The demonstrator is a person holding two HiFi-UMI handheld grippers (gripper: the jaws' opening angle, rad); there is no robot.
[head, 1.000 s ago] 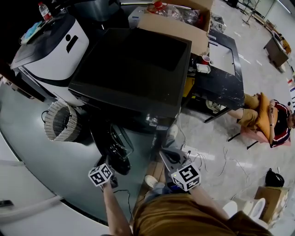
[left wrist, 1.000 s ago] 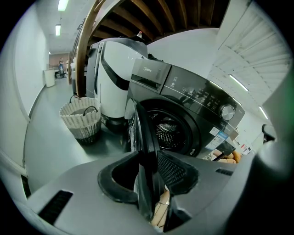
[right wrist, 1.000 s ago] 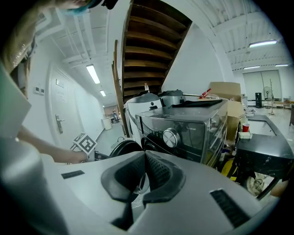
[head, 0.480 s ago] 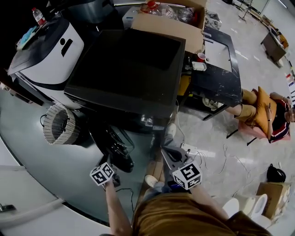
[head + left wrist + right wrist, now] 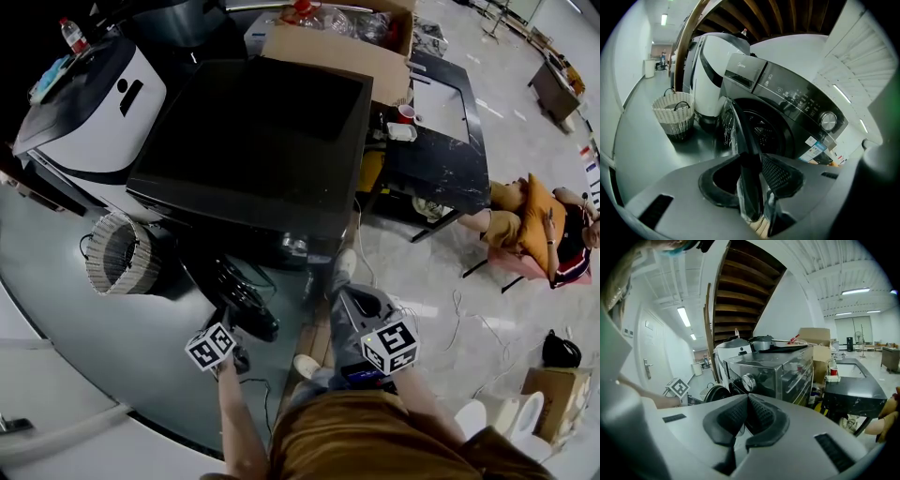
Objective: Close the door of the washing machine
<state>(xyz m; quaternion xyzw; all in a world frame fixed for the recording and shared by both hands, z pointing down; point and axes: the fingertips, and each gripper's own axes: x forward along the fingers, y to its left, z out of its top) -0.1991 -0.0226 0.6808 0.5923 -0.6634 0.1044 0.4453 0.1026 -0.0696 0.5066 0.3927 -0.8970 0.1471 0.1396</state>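
Observation:
The black front-loading washing machine (image 5: 253, 141) fills the middle of the head view. Its round door (image 5: 239, 295) stands swung out toward me. My left gripper (image 5: 230, 317) reaches the door's free edge. In the left gripper view the door's rim (image 5: 740, 136) runs down between the pads (image 5: 780, 176), which lie against it; the jaws have just been opening a little with the rim still between them. Behind the rim is the drum opening (image 5: 764, 131). My right gripper (image 5: 747, 399) is shut on nothing and hangs to the right of the door (image 5: 717, 392), pointing at the machine's front (image 5: 768, 371).
A wicker basket (image 5: 117, 253) stands on the floor left of the door, next to a white appliance (image 5: 94, 103). A cardboard box (image 5: 347, 47) sits behind the machine and a black table (image 5: 441, 159) to its right. A person (image 5: 544, 234) sits at the far right. Cables (image 5: 394, 309) lie on the floor.
The door has swung a little toward the machine with the left gripper at its edge. Both grippers have shifted slightly forward and to the right.

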